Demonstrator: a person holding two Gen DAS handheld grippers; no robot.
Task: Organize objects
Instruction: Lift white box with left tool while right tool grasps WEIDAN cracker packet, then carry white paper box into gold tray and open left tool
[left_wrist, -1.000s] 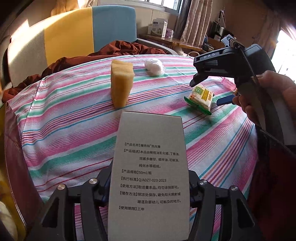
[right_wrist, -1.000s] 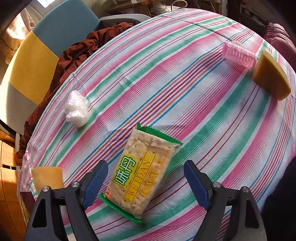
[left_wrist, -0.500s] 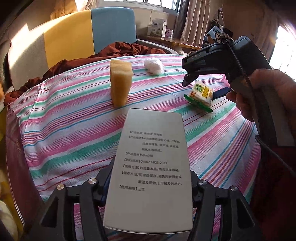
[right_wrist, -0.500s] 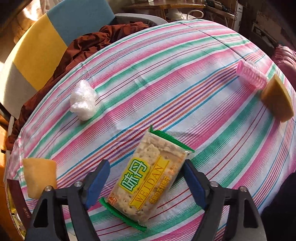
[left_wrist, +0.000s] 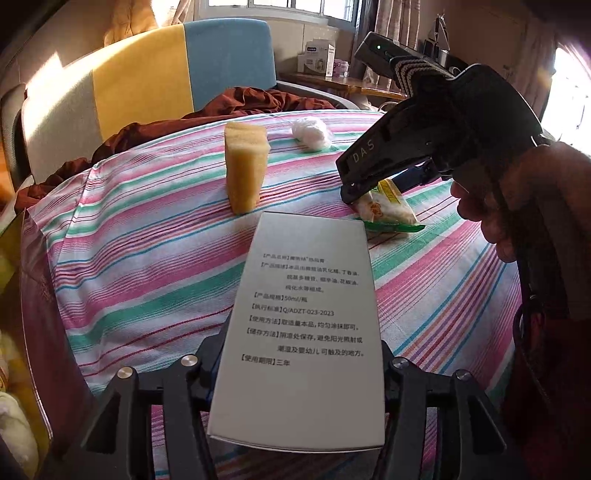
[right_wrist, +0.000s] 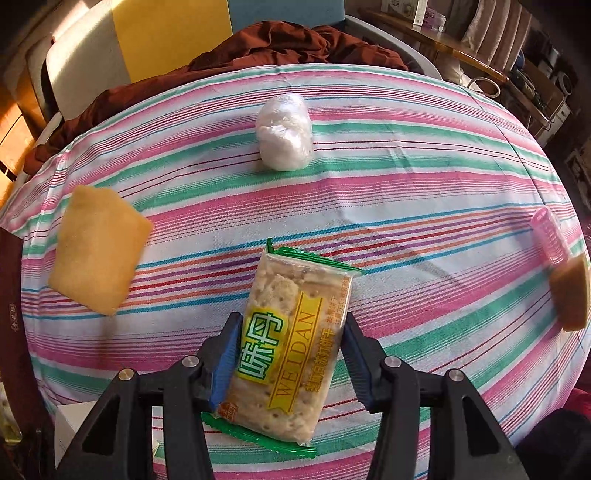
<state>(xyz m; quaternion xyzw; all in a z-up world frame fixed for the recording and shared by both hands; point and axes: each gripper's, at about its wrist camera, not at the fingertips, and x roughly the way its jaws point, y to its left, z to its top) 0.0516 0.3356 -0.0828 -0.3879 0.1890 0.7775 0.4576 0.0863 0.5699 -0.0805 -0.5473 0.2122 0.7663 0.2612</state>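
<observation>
Left gripper closing on the grey box above the striped table, right gripper closing on the cracker packet; next move, likely lifting the packet clear.

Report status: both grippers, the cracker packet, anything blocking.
Left gripper closing on grey box, held. Right gripper closing, pads on cracker packet. Sponge and white wad apart; nothing blocking.
</observation>
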